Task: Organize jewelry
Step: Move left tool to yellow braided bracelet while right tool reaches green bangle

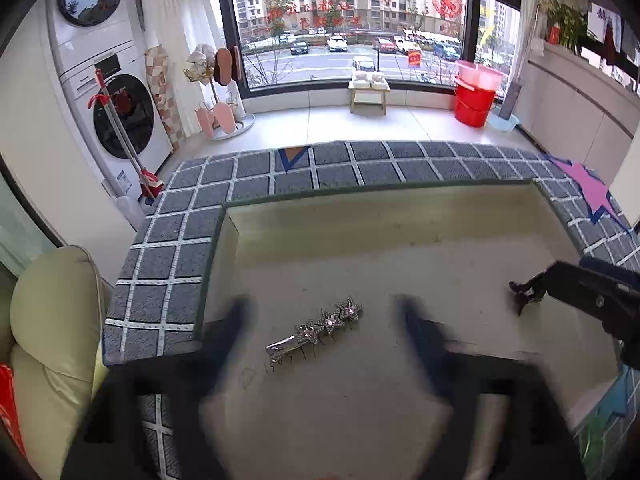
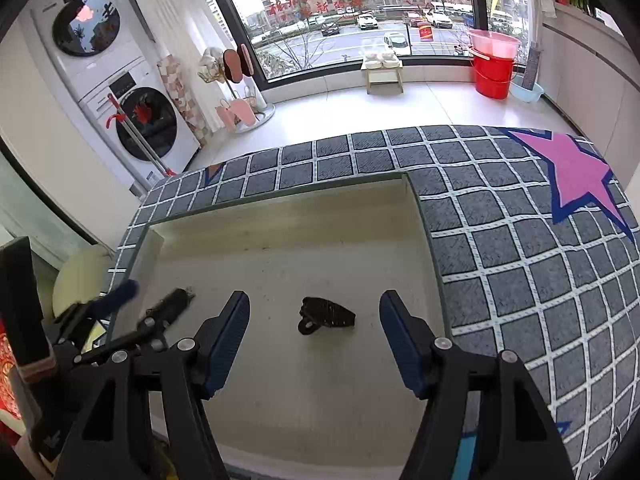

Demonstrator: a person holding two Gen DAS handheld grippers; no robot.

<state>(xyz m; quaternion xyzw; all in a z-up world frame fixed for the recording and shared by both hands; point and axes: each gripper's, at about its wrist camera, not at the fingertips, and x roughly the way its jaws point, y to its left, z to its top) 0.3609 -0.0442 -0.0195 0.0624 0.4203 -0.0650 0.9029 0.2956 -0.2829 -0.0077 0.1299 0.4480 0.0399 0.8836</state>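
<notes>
Jewelry lies in a shallow cream tray that sits on a counter covered by a grey grid-patterned mat with a pink star. In the left wrist view a silver hair clip set with three sparkling stars rests flat on the tray floor, near the tray's left wall, lying slantwise with its plain metal end toward the camera. The left hand-held gripper hangs over it with its jaws spread wide, one blurred finger on either side of the clip and neither touching it. In the right wrist view a small black claw clip lies on the tray floor, nearer the tray's right wall. The right hand-held gripper is open too, its blue-padded fingers standing apart on each side of the black clip with clear gaps between pads and clip. Beyond the tray's far wall are a tiled floor, a red bucket and a large window.
</notes>
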